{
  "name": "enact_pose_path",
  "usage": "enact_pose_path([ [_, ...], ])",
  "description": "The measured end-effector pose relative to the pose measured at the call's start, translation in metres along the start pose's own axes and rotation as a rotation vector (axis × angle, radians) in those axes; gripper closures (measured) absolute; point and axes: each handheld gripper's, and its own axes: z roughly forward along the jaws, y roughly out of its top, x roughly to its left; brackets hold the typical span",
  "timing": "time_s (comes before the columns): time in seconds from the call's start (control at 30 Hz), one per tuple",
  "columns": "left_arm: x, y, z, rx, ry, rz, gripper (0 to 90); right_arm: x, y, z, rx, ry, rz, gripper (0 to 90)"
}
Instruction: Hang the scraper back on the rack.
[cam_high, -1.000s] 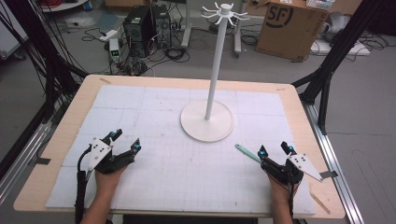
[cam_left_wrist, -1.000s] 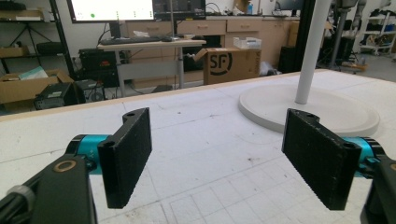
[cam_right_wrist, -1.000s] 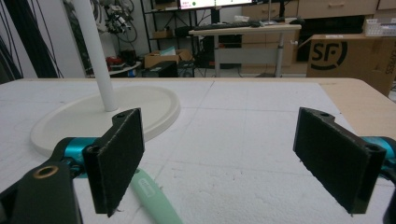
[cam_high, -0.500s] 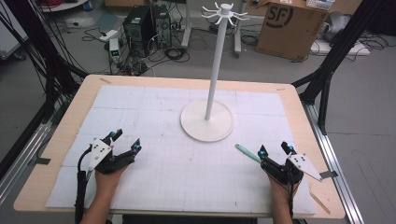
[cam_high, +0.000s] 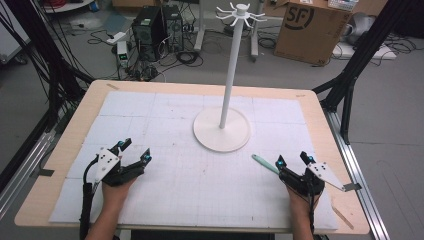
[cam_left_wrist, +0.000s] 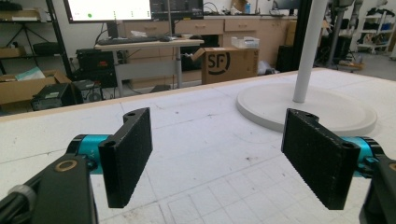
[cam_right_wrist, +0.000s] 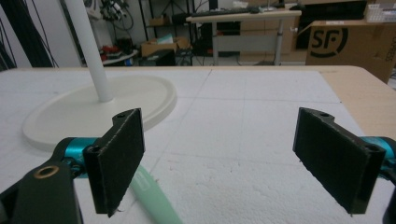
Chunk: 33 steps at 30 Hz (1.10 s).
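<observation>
**Two hand-held grippers at rest on a gridded desk, with a green stick beside the right one**

At the far left of the high view, the left gripper (cam_high: 134, 151) lies on the white gridded mat (cam_high: 165, 190) that covers the wooden desk (cam_high: 65, 150), held from below by the person's left hand (cam_high: 116, 192). Its jaws stand wide apart and hold nothing; in the left gripper view (cam_left_wrist: 224, 158) only bare mat lies between the two black pads. A grey three-cornered plate (cam_high: 106, 161) sits on top of it, and a black cable (cam_high: 85, 210) trails back along the forearm.

In the middle of the desk stands a white rack (cam_high: 229, 75): a round flat base (cam_high: 221, 130), an upright pole, and a crown of short hooks (cam_high: 241, 11) at the top. It is well apart from both grippers.

To the right of the base, a slim pale-green stick (cam_high: 264, 163) lies flat on the mat, angled toward the right gripper (cam_high: 291, 160). In the right gripper view the stick (cam_right_wrist: 154, 198) runs just beside and under the jaw nearer the rack, outside the gap. The right gripper's jaws (cam_right_wrist: 233, 158) are likewise spread wide and empty. The person's right hand (cam_high: 300, 192) holds this gripper near the desk's front right corner.

Beyond the desk, on the floor, stands a cardboard box (cam_high: 310, 30).
</observation>
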Motion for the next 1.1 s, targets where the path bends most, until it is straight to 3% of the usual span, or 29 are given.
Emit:
enact_pose_path([
  [0.27, 0.000, 0.000, 0.000, 0.011, 0.001, 0.000, 25.0, -0.002, 0.003, 0.001, 0.068, 0.047, 0.003, 17.9],
  [0.33, 0.000, 0.000, 0.000, 0.007, 0.004, -0.003, 25.1, -0.006, 0.005, 0.002, 0.096, 0.069, 0.026, 17.9],
  [0.5, 0.001, 0.000, 0.001, 0.006, 0.001, -0.008, 25.2, -0.011, 0.009, 0.003, 0.186, 0.109, 0.017, 18.4],
  [0.67, 0.001, 0.000, 0.001, 0.004, -0.001, -0.011, 25.2, -0.009, 0.014, 0.002, 0.229, 0.135, -0.037, 19.1],
  [0.87, 0.001, 0.000, 0.001, 0.006, -0.001, -0.009, 25.2, -0.003, 0.012, 0.006, 0.322, 0.220, -0.122, 19.2],
  [1.1, 0.001, 0.000, 0.001, 0.005, -0.001, -0.011, 25.2, 0.004, 0.010, 0.009, 0.385, 0.276, -0.206, 21.6],
])
